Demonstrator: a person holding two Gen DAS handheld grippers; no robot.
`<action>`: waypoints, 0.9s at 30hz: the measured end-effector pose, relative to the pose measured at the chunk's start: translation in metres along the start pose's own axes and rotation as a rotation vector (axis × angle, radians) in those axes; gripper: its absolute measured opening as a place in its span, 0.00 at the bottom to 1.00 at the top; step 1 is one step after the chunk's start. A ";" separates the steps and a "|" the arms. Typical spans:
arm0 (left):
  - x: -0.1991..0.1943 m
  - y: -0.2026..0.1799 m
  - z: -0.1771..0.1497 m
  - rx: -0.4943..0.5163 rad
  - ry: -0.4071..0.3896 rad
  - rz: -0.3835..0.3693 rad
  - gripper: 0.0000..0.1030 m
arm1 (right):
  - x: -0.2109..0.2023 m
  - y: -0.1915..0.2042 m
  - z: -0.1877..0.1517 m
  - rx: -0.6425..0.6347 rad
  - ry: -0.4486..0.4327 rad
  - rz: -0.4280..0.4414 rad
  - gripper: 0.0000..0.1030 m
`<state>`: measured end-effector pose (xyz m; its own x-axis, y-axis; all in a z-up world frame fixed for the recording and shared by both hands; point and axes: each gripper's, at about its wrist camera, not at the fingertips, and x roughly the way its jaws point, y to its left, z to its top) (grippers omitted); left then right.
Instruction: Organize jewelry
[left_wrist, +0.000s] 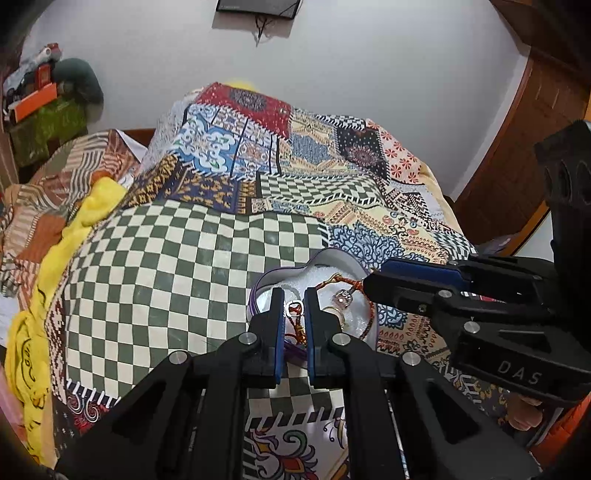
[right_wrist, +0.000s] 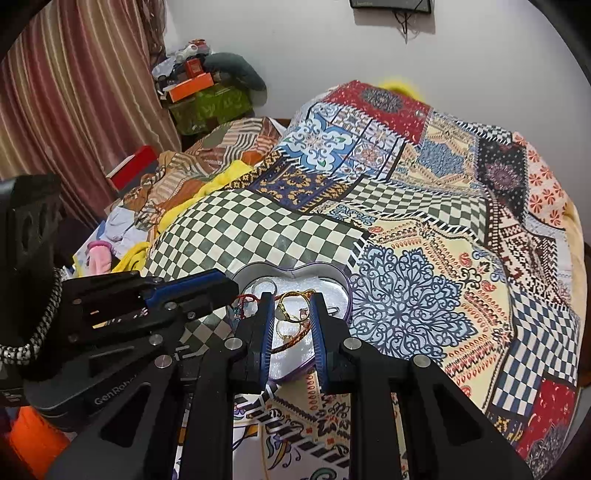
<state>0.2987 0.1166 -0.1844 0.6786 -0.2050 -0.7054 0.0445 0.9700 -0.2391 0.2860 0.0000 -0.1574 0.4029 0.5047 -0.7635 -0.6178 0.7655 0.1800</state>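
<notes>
A heart-shaped purple box with a white lining lies on the patchwork bedspread. It shows in the left wrist view too. It holds gold rings, a red and gold thread bracelet and a stone ring. My left gripper hangs over the box's left part, its jaws narrowly apart around a small silver-framed charm on a red thread. My right gripper is open over the box with the gold rings between its fingers, holding nothing.
The bedspread covers a mound at the back. A yellow cloth lies along the left. Cluttered boxes and a striped curtain stand at the far left. A wooden door is at the right.
</notes>
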 end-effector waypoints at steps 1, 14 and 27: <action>0.002 0.001 0.000 -0.002 0.004 -0.003 0.08 | 0.002 0.000 0.000 -0.001 0.006 0.000 0.17; 0.002 0.001 -0.001 -0.009 0.012 -0.005 0.08 | 0.012 0.003 -0.002 -0.030 0.025 -0.031 0.17; -0.044 -0.005 0.005 -0.012 -0.052 0.042 0.08 | -0.026 0.015 -0.004 -0.065 -0.063 -0.113 0.34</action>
<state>0.2723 0.1216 -0.1488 0.7169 -0.1564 -0.6794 0.0066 0.9760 -0.2178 0.2637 -0.0029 -0.1371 0.5130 0.4424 -0.7356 -0.6075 0.7925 0.0530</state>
